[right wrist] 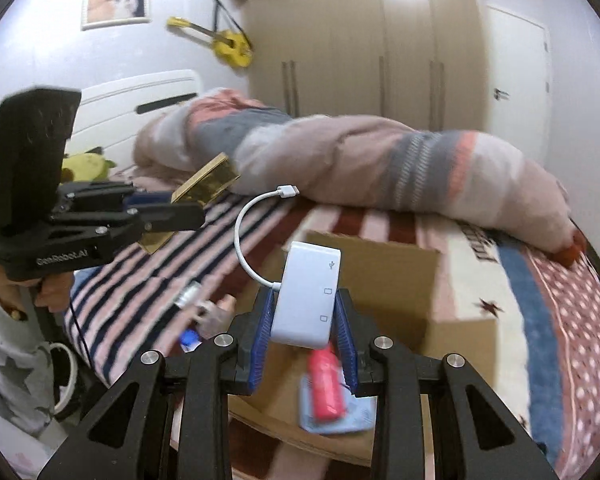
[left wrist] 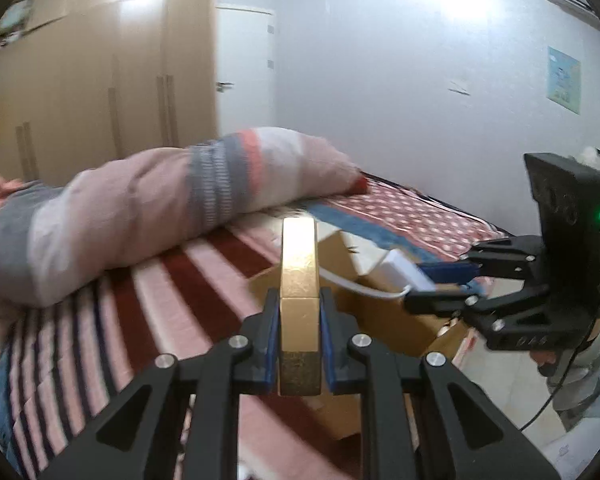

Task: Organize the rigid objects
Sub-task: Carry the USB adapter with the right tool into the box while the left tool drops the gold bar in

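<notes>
My left gripper (left wrist: 299,304) is shut on a long gold box (left wrist: 299,280), held edge-up above the striped bed; it also shows in the right wrist view (right wrist: 204,188). My right gripper (right wrist: 306,312) is shut on a white adapter hub (right wrist: 309,294) with a short white cable (right wrist: 248,232), held over an open cardboard box (right wrist: 388,276). The right gripper also shows in the left wrist view (left wrist: 440,286) holding the adapter (left wrist: 404,274) over the cardboard box (left wrist: 384,320). A pink object (right wrist: 326,384) and a blue card (right wrist: 340,416) lie inside the box.
A rolled striped duvet (right wrist: 380,164) lies across the bed behind the box. Small items, one silver (right wrist: 188,294) and one blue-white (right wrist: 190,338), lie on the bed left of the box. A wardrobe (left wrist: 100,80) stands behind the bed.
</notes>
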A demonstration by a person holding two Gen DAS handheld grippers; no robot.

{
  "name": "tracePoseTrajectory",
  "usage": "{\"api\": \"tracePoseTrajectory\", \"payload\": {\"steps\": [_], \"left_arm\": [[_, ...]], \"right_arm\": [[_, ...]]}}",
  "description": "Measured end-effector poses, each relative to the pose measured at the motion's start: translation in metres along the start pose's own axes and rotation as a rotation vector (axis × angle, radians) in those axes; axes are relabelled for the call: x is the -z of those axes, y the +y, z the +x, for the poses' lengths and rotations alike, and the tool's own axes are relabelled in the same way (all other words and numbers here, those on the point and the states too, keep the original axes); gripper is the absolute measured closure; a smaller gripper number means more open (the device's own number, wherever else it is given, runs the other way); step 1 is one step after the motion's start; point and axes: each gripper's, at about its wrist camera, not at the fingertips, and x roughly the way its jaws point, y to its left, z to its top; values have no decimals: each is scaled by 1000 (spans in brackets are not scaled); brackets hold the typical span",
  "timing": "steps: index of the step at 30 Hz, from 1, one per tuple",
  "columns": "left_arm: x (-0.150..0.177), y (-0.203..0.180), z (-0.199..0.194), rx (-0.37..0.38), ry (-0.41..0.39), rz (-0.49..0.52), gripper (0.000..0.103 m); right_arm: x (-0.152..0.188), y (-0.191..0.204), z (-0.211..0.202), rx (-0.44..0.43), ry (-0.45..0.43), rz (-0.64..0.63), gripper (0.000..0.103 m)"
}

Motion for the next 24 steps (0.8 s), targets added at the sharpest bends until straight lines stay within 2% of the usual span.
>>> {"api": "tracePoseTrajectory", "payload": {"steps": [5, 10, 13, 15, 20, 24], "left_arm": [[-19, -26, 47, 44, 67, 25, 88], [-18, -36, 79, 52, 144, 21, 88], [-14, -40, 89, 52, 170, 23, 88], [-12, -42, 93, 45, 186, 29, 88], [-6, -42, 100, 28, 222, 28, 88], [-5, -38, 95, 15, 216, 6, 86]], "right_arm": [[16, -39, -1, 34, 39, 43, 77], [30, -64, 3, 16, 72, 74, 76], [33, -70, 7, 21, 78, 78, 72], [34, -74, 7, 16, 76, 84, 62], [35, -78, 10, 17, 70, 91, 61], [34, -75, 9, 17, 71, 88, 61]]}}
